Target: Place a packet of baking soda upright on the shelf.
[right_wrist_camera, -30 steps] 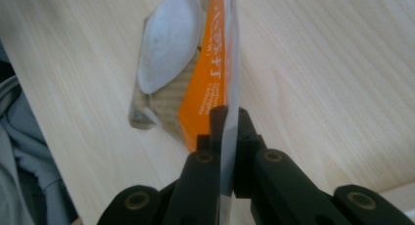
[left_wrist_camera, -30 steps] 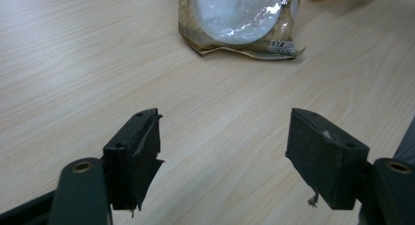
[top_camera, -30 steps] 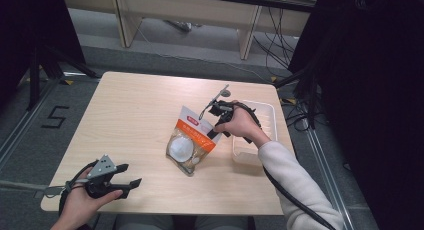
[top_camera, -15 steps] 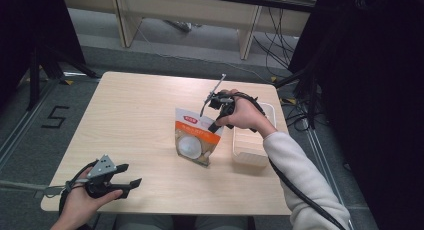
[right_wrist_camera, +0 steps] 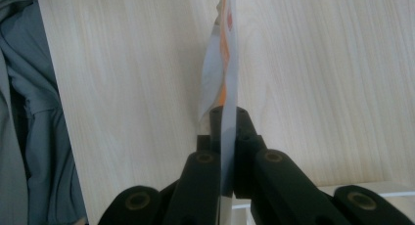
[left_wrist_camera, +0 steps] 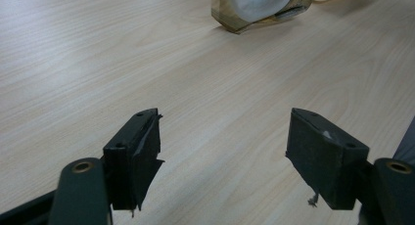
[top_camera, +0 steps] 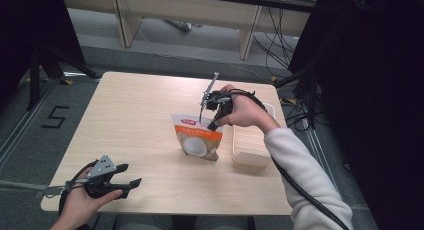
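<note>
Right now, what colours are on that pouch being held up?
The pouch is orange and white with a small red label at the top, clearest in the high view.

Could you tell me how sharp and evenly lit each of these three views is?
High view: even light, soft focus, dark room edges; the pouch hangs from the right gripper. Left gripper view: jaws crisp, table bright, the pouch's bottom blurred at the top edge. Right gripper view: the jaws pinching the pouch are near and soft, the wood grain sharper.

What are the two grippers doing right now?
Left gripper: open, holding nothing, above the table.
Right gripper: shut on the orange-and-white pouch.
</note>
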The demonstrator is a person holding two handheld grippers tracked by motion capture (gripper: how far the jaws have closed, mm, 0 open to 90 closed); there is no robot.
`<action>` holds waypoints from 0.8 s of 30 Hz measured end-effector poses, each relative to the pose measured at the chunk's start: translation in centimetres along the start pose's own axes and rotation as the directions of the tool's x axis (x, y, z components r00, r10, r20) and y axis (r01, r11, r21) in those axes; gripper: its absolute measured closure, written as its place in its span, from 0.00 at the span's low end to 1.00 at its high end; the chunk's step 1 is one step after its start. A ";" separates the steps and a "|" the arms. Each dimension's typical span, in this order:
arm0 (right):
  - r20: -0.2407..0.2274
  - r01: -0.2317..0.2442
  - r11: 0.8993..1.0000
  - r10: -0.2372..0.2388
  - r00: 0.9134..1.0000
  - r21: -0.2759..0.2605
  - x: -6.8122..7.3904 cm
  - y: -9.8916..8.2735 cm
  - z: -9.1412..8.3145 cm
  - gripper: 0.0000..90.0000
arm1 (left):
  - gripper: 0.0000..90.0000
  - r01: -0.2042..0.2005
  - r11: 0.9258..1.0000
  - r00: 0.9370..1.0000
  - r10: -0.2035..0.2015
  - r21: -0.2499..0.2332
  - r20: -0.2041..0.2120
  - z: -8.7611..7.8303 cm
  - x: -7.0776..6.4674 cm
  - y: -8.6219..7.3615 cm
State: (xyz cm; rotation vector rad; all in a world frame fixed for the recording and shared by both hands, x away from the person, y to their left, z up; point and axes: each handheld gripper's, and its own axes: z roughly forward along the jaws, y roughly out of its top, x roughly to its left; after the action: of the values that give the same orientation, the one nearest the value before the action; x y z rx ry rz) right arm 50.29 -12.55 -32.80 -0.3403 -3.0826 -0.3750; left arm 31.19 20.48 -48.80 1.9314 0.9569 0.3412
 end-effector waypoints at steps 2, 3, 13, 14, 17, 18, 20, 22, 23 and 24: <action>0.016 0.025 1.000 -0.024 1.000 -0.016 0.0 0.0 -0.2 1.00 | 0.31 0.000 1.000 1.000 0.000 0.001 -0.006 0.0 0.0 0.0; 0.010 0.028 0.999 -0.028 1.000 -0.015 0.0 0.0 -0.4 1.00 | 0.31 -0.001 1.000 1.000 0.001 0.001 0.000 0.0 0.0 0.0; 0.036 0.002 0.999 -0.004 0.999 0.050 0.5 0.1 -1.9 1.00 | 0.31 0.002 1.000 1.000 -0.002 -0.003 -0.002 0.0 0.0 0.0; 0.043 0.006 0.999 -0.008 0.999 0.050 0.5 0.1 -2.0 1.00 | 0.31 0.002 1.000 1.000 -0.002 -0.002 -0.002 0.0 0.0 0.0; 0.032 0.036 0.999 -0.036 0.999 0.013 0.1 0.0 -2.3 1.00 | 0.31 -0.007 1.000 1.000 0.007 -0.003 -0.004 0.0 0.1 0.0; 0.033 0.038 0.999 -0.039 0.999 0.017 0.0 0.0 -2.5 1.00 | 0.31 -0.011 1.000 1.000 0.011 -0.005 -0.003 0.0 0.1 0.0; 0.040 0.036 0.999 -0.036 0.999 0.009 0.0 0.0 -2.9 1.00 | 0.31 -0.004 1.000 1.000 0.004 -0.004 -0.003 0.0 0.0 0.0; 0.048 0.039 0.999 -0.039 0.998 0.005 -0.1 0.1 -3.3 1.00 | 0.31 -0.010 1.000 1.000 0.010 -0.004 -0.003 0.0 0.1 0.0; 0.051 0.031 1.000 -0.031 0.998 0.004 0.0 0.1 -3.5 1.00 | 0.31 -0.010 1.000 1.000 0.010 -0.004 -0.003 0.0 0.1 0.0; 0.051 0.031 1.000 -0.031 0.998 0.004 0.0 0.1 -3.5 1.00 | 0.31 -0.010 1.000 1.000 0.010 -0.003 -0.004 0.0 0.1 0.0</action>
State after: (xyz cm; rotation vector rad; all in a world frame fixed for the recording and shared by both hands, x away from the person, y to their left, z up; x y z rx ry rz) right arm 50.34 -13.26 -29.41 -0.3071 -3.1415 -0.3675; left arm 31.24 20.55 -48.77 1.9343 0.9490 0.3519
